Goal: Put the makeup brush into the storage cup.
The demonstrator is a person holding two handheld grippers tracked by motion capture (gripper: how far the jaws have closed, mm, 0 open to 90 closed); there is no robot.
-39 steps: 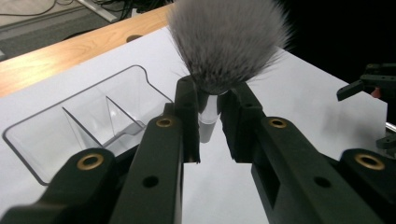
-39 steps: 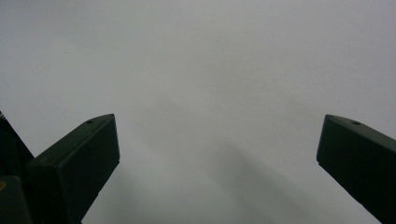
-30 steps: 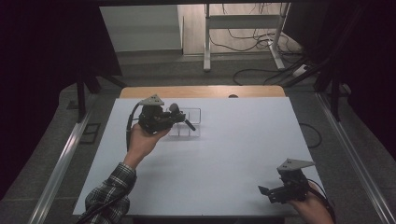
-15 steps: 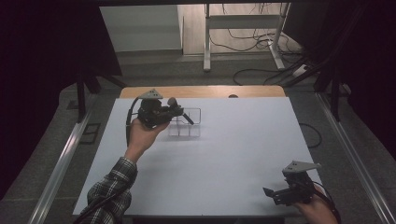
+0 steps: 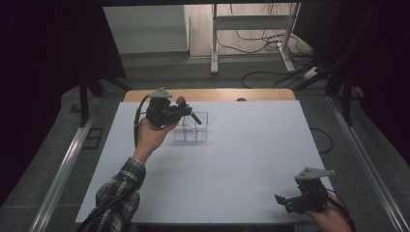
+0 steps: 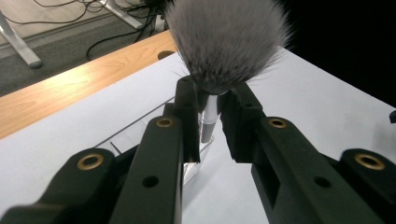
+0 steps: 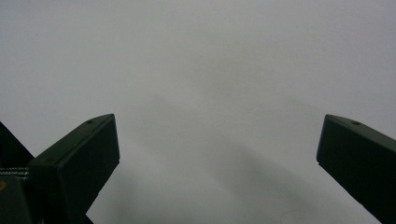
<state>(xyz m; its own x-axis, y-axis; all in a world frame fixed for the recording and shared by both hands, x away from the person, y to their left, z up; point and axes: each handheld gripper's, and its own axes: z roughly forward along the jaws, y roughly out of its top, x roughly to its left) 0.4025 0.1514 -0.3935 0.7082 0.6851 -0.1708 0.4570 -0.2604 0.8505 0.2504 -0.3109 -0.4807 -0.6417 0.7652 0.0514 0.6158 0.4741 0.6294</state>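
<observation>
My left gripper [image 6: 208, 122] is clamped on a brush [image 6: 227, 39] at its metal neck, bristles up, handle pointing down over a clear organizer [image 5: 192, 128] at the far side of the white desk [image 5: 232, 159]. My right gripper [image 5: 290, 200] sits idle near the desk's near right corner, jaws wide apart, nothing between them. Judging by this: brush picked, not yet dropped in a compartment. Left: lower, release. Can't tell which compartment it's over.
</observation>
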